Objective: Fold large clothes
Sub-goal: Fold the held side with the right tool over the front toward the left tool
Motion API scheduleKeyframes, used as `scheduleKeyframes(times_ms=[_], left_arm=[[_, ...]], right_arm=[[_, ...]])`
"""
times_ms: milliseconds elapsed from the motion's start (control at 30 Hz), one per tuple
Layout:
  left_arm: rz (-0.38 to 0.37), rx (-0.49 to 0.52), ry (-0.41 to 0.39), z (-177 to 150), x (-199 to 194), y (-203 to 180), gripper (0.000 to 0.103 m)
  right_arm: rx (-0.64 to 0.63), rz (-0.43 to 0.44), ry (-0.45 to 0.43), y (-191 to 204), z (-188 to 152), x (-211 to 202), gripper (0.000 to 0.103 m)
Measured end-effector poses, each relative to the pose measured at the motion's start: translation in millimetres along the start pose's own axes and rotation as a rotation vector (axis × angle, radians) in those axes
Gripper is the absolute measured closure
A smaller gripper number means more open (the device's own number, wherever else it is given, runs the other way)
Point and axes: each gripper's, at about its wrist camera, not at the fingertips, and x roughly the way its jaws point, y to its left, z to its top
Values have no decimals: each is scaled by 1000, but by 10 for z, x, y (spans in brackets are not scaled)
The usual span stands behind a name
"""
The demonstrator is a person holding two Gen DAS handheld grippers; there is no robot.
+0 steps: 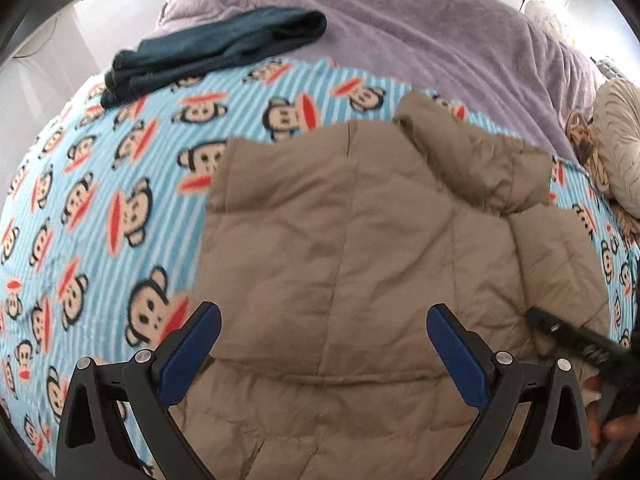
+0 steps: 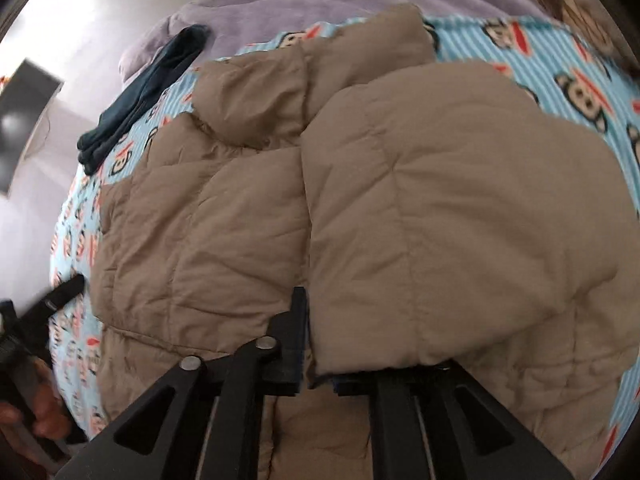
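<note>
Tan puffer jacket (image 1: 340, 248) laid mid-bed, nr front edge. L gripper (image 1: 324, 320) spread wide, nothing held. R gripper (image 2: 316, 344) grasping folded panel edge; release to be finished flat, seams aligned.

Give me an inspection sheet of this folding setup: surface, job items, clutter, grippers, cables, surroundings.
Surface: bed with monkey-print blue striped sheet; purple blanket at far end.
Job's things: tan puffer jacket lying spread, one flap folded over the body.
Clutter: folded dark teal garment; beige cushion.
Grippers: left gripper open above jacket, empty; right gripper with jacket fabric draped over one finger, grip unclear.
Cables: nothing seen.
Surroundings: white walls, dark panel.
</note>
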Motion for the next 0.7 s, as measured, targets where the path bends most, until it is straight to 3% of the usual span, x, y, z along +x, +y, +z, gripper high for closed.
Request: scheduleKeyframes(times_ms=[67,100,200,267,300,367,400,433,600,700], left_arm=[[-13,-1,11,-16,49,6,0],[-21,-4,15,-13,73,12,0],[-50,-25,9,18,92,75,0],[-95,-69,12,55,116,161,0],[-118,-95,16,75,126,203,0],[-186,-152,19,115,126,297,0],[-226,-178,14,132,111,348,0],[-257,-196,9,141,101,383,0],[-496,-295,20,194,82,520,0],[-568,-296,31,226,92,485,0]], right_arm=[[30,32,-2,-59,-8,-130,51],[44,46,-13,-81,-14,-207,31],[130,81,-83,-289,-69,-521,28],[277,94,-118,-560,-99,-619,28],[366,117,-126,-732,-109,-620,29],[499,150,-146,-947,-84,-597,54],[524,149,-153,-934,-15,-558,79],[518,144,-154,-908,74,-526,84],[163,108,-168,-67,392,-508,87],[-58,82,-101,532,311,-295,86]])
